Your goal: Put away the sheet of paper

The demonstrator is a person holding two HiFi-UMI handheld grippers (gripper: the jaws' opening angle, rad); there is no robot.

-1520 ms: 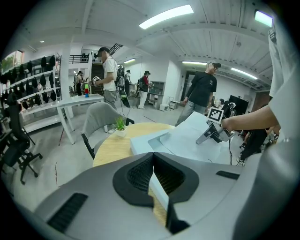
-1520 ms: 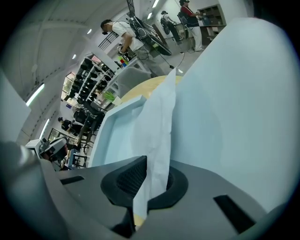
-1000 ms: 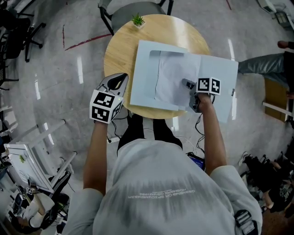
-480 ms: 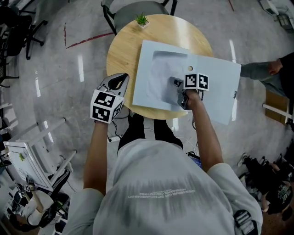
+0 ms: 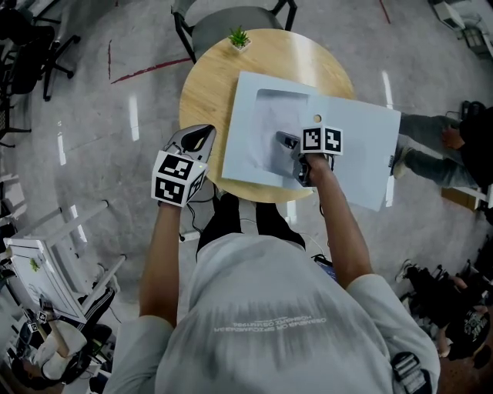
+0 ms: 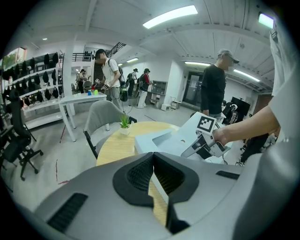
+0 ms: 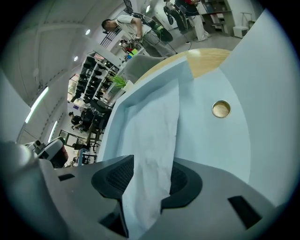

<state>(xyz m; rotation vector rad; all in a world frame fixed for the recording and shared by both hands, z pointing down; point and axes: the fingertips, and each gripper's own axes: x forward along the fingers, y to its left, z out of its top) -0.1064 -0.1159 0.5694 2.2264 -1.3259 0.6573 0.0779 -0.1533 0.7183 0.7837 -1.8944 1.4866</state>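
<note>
A light blue folder [image 5: 354,146] lies open on the round wooden table [image 5: 204,85]. The white sheet of paper [image 5: 266,127] lies over the folder's left half, partly under a pocket edge. My right gripper [image 5: 286,145] hovers low over that sheet. In the right gripper view the sheet [image 7: 157,136] runs between the jaws of my right gripper [image 7: 147,176], which have just been opening; the pads stand apart and do not press it. My left gripper [image 5: 199,137] hangs off the table's left front edge, shut and with nothing in it [image 6: 153,173].
A small potted plant [image 5: 239,37] stands at the table's far edge, with a grey chair [image 5: 231,14] behind it. A brass snap [image 7: 221,108] sits on the folder's inner face. A person's legs [image 5: 431,150] are to the right of the table.
My right gripper moved left across the folder with the sheet, then its jaws parted. The left gripper stayed still. The person at the right shifted.
</note>
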